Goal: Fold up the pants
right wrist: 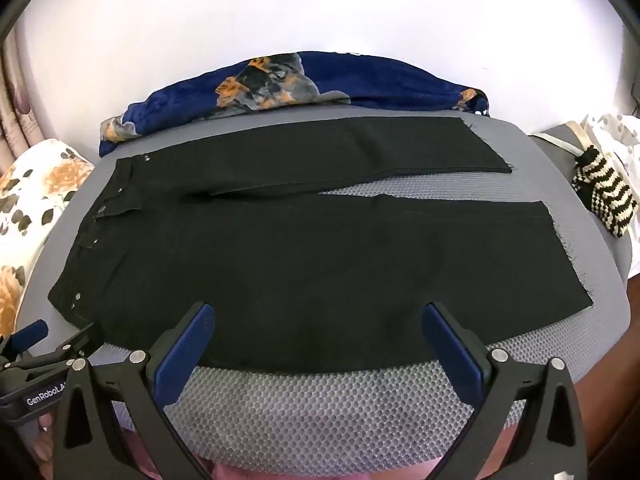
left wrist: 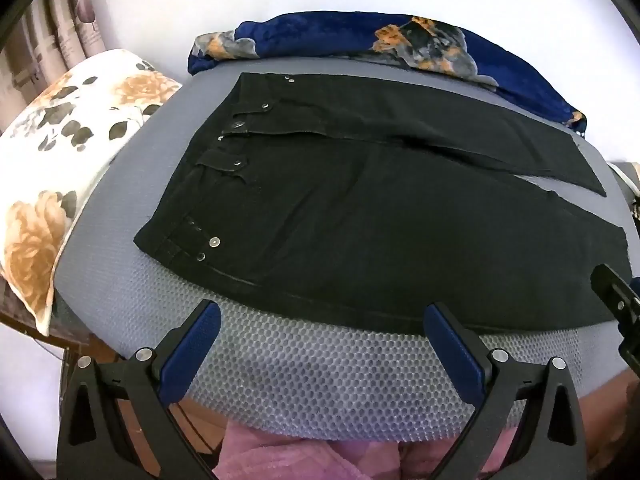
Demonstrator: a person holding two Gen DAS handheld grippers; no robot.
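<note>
Black pants [left wrist: 360, 208] lie flat on a grey honeycomb mat [left wrist: 320, 376], waistband to the left, both legs spread out to the right with a gap between them; they also show in the right wrist view [right wrist: 304, 264]. My left gripper [left wrist: 322, 316] is open and empty, hovering at the near edge of the pants by the hip. My right gripper [right wrist: 318, 316] is open and empty over the near leg's lower edge. The left gripper [right wrist: 36, 344] shows at the lower left of the right wrist view; the right gripper [left wrist: 618, 304] shows at the right edge of the left wrist view.
A blue floral blanket [left wrist: 360, 36] is bunched along the far edge of the mat [right wrist: 320, 412]. A white floral pillow [left wrist: 60, 152] lies to the left. A striped knit item [right wrist: 604, 200] sits at the right. A white wall stands behind.
</note>
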